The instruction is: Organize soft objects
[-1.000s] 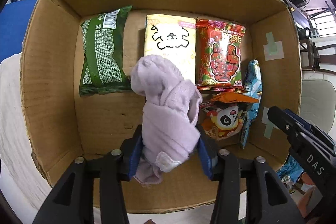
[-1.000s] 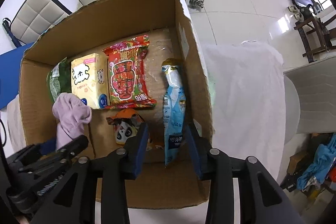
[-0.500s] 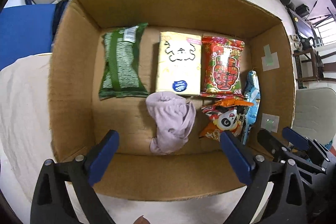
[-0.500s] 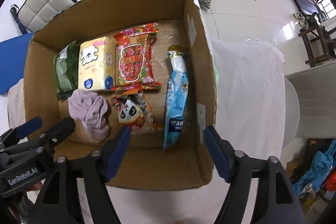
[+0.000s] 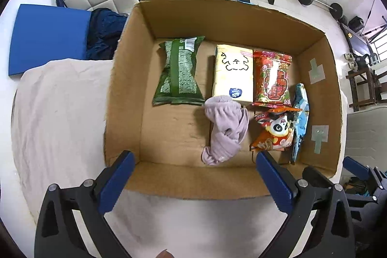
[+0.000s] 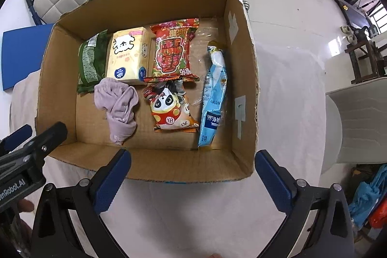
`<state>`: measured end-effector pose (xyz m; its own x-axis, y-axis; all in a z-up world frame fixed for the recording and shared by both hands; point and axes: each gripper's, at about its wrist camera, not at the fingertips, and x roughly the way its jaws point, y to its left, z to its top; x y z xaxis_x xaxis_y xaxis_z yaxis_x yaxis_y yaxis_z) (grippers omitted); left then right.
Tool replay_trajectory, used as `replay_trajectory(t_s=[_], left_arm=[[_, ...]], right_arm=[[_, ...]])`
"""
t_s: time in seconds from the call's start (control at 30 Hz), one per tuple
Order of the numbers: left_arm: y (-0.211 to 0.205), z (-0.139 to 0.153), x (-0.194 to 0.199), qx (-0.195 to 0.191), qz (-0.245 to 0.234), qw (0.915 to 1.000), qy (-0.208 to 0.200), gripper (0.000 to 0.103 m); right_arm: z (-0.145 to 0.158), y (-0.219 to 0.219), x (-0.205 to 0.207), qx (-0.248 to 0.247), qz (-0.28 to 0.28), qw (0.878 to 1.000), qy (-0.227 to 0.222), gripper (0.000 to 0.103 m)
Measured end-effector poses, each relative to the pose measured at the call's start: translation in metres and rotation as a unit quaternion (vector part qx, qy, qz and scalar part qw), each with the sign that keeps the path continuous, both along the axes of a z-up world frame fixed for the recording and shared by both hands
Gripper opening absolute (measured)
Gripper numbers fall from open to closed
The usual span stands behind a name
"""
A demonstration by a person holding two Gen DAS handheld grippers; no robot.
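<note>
**Lilac cloth lying dead ahead of the left tool**

I am holding both tools wide open and empty over the cardboard box (image 5: 241, 183). The left tool (image 5: 193, 161) is nearer the crumpled lilac cloth (image 5: 227, 127), its long axis running near-to-far; the right tool (image 6: 193, 161) is hovering off to its right.

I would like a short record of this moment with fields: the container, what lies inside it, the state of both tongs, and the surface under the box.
container: cardboard box, open on top
cloth item: lilac cloth, crumpled on the box floor, held by nothing
back row: green packet, yellow tissue pack, red snack bag
front right: panda snack bag, light blue pouch near the right wall
left tongs: open, empty
right tongs: open, empty
surface: white sheet
</note>
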<state>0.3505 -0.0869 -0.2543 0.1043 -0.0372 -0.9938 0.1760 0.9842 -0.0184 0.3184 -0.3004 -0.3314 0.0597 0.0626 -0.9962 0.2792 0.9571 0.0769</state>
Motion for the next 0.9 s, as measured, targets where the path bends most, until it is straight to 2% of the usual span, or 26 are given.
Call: replay_trajectory(t_s=[0.2,0.37,0.67,0.9], left_arm=[[0.007,0.021,-0.010,0.005,0.003,0.9998,-0.021,0.103],[0.009,0.051,-0.024,0.008,0.000,0.9982,-0.059,0.103],[0.016,0.143,-0.092,-0.011,-0.007,0.9890,-0.147,0.103],[0.025,0.194,-0.150,-0.018,-0.006,0.9843,-0.176,0.103]], right_arm=[[0.019,0.002,-0.006,-0.001,-0.003,1.000,-0.014,0.103],[0.051,0.002,-0.023,-0.002,-0.006,0.999,-0.045,0.103],[0.137,0.005,-0.092,-0.009,-0.005,0.992,-0.127,0.103],[0.202,0.009,-0.158,0.002,-0.004,0.986,-0.167,0.103]])
